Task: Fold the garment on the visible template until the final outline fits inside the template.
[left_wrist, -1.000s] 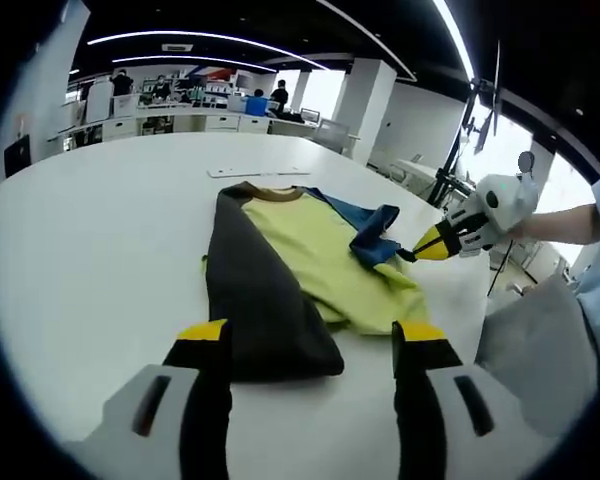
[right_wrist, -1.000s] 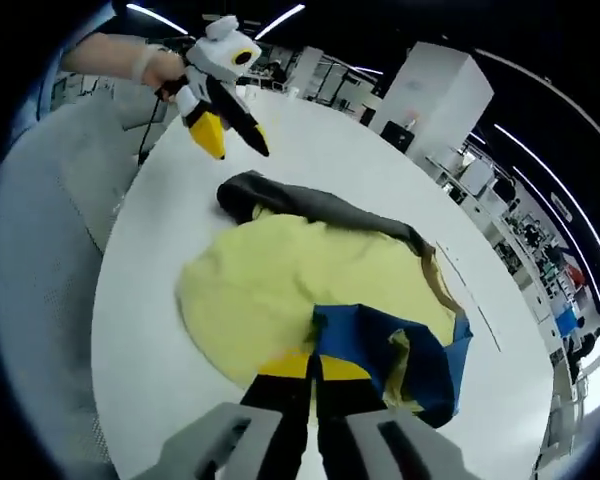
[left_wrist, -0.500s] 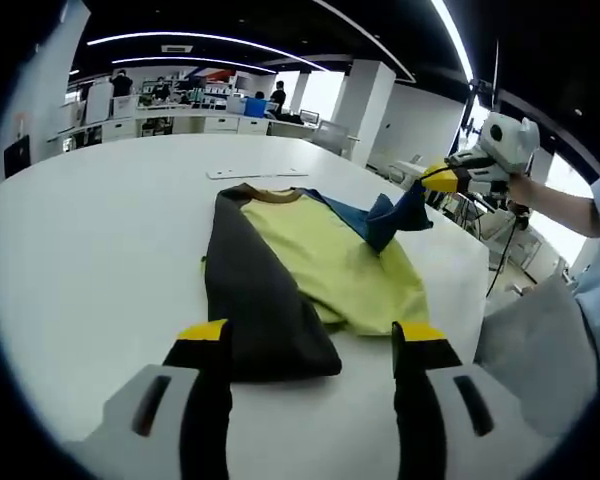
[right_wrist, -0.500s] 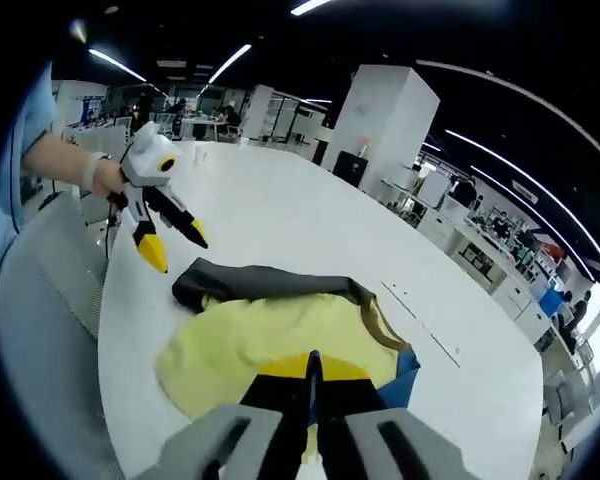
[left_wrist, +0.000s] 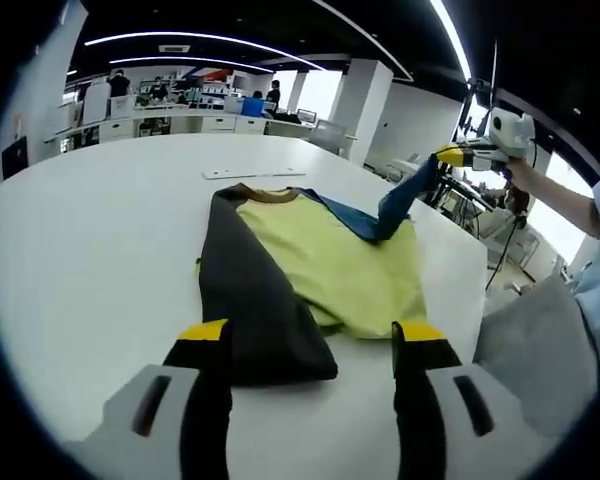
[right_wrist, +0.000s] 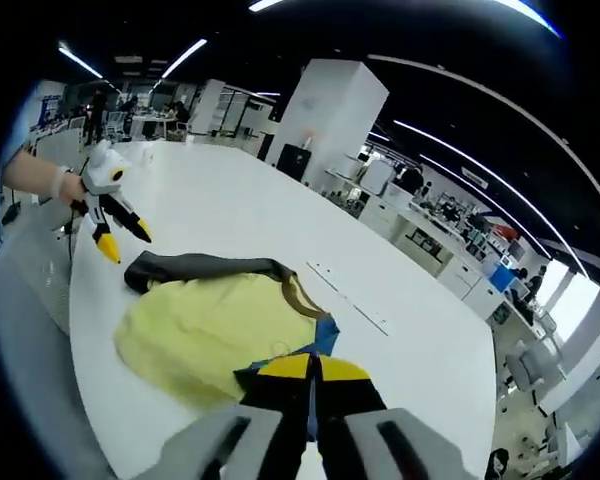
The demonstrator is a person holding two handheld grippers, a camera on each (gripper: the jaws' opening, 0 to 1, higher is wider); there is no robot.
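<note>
A yellow-green shirt (left_wrist: 330, 265) lies flat on the white table (left_wrist: 90, 230). Its dark grey sleeve (left_wrist: 250, 290) is folded along its left side. My right gripper (left_wrist: 442, 156) is shut on the end of the blue sleeve (left_wrist: 395, 205) and holds it up in the air, stretched out past the table's right edge. In the right gripper view the shut gripper (right_wrist: 313, 368) pinches the blue sleeve (right_wrist: 325, 335) above the shirt (right_wrist: 210, 325). My left gripper (left_wrist: 310, 335) stands open just short of the shirt's hem, and it appears again (right_wrist: 123, 242) beyond the dark sleeve (right_wrist: 200, 265).
A thin pale strip (left_wrist: 255, 173) lies on the table beyond the collar, seen also as a strip (right_wrist: 348, 298) in the right gripper view. A person's arm (left_wrist: 565, 205) reaches in from the right. The table edge (left_wrist: 470, 290) runs close to the shirt's right side. Desks and a white pillar (left_wrist: 365, 95) stand behind.
My right gripper has raised the blue sleeve off the shirt and drawn it up and to the right until it hangs stretched. The left gripper has stayed still and open.
</note>
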